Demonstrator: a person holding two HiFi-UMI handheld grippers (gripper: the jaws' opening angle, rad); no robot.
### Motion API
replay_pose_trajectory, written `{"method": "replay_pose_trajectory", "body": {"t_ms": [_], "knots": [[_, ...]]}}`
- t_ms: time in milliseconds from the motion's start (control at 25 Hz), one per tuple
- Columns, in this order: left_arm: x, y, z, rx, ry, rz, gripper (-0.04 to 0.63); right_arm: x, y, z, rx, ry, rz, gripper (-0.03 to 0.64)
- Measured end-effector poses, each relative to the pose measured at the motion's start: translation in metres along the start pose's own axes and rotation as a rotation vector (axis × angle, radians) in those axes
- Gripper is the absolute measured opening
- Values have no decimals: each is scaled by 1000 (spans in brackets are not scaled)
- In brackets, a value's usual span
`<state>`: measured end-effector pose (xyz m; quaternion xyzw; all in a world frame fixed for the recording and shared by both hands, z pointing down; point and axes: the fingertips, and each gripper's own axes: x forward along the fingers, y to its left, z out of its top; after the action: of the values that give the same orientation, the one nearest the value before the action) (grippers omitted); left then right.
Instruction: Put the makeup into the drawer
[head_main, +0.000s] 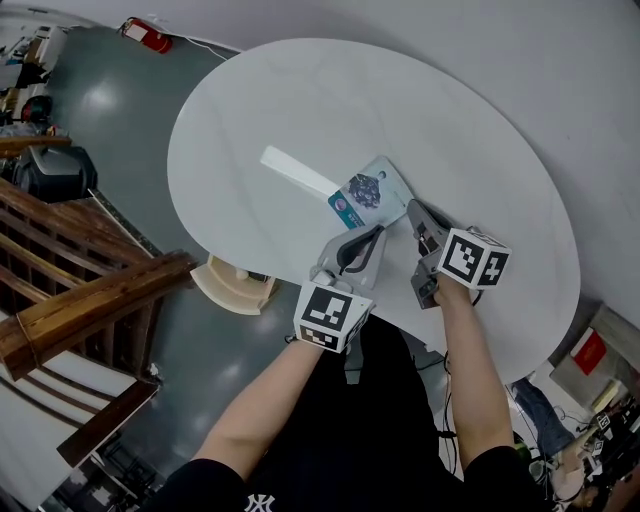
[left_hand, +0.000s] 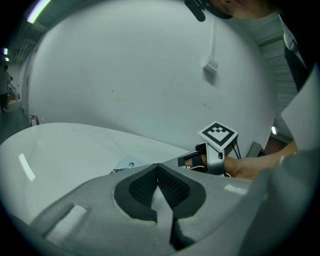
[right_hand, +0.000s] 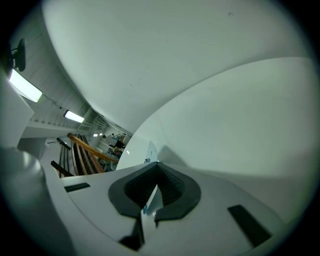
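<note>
Makeup packet (head_main: 368, 192) flat on round white table (head_main: 300, 100), near person-side edge. White strip (head_main: 298, 172) touching packet's far-left side.

Right gripper (head_main: 413, 208) pinching packet's right corner; thin card edge shows between pads.

Left gripper (head_main: 377, 233) pressed together, empty, at packet's near edge.

Tabletop beyond packet bare, wide.

Left gripper (left_hand: 157, 172): black pads pressed together at the tips. Just beyond it, to the left, a packet (left_hand: 124, 165) lies on the white table (left_hand: 60, 150). Beyond it, to the right, are the right gripper (left_hand: 190, 159) and a hand (left_hand: 250, 168).
</note>
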<state>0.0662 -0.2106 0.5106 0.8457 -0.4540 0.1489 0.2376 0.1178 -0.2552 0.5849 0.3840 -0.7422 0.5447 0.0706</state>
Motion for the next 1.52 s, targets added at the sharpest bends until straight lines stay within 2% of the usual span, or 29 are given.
{"method": "replay_pose_trajectory", "body": {"t_ms": [200,480,840,1200,1520], "knots": [[-20,2,13,-4,-21,11,10,-15,45,5,-9,-58,90,14],[-65,10,27,-36,-79,43,11,-31,114,5,-98,-117,175,14],[-131,5,44,-52,-167,52,10,-65,174,-7,-196,-181,187,14],[-208,2,47,-56,-228,70,9,-94,243,-47,-270,-207,220,14],[-280,19,48,-65,-277,134,10,-101,308,-89,-332,-180,291,14]]}}
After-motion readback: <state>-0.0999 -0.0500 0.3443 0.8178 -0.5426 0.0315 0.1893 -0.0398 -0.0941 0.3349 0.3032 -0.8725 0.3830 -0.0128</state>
